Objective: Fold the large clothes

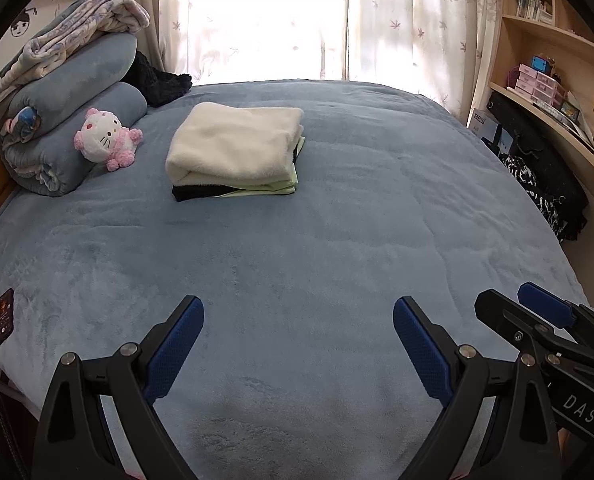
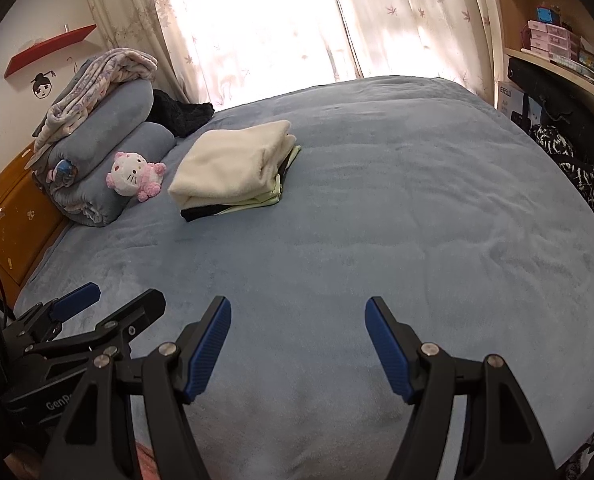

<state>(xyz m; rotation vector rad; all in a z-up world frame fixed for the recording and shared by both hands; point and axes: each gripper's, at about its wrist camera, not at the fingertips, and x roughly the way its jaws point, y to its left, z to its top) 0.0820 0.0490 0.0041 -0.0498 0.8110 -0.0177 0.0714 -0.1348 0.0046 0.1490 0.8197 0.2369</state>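
A pink-and-white plush cat (image 1: 107, 139) leans against rolled blue bedding (image 1: 73, 128) at the headboard end of the bed (image 1: 337, 240). Flowered curtains (image 1: 409, 20) hang behind, and wooden shelves (image 1: 545, 44) line the right wall.

"DAS" stands in white on the right tongs (image 1: 537, 304); "GenR", cut off, on the left tongs (image 2: 113, 300)

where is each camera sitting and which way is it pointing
Left wrist: on the left gripper, angled down across the blue bed toward the window; its open fingers show, with the right gripper at right.
Right wrist: on the right gripper, same direction; its open fingers show, with the left gripper at left.
Shared: the stack of folded clothes, the pink plush toy, the rolled blankets and curtains.
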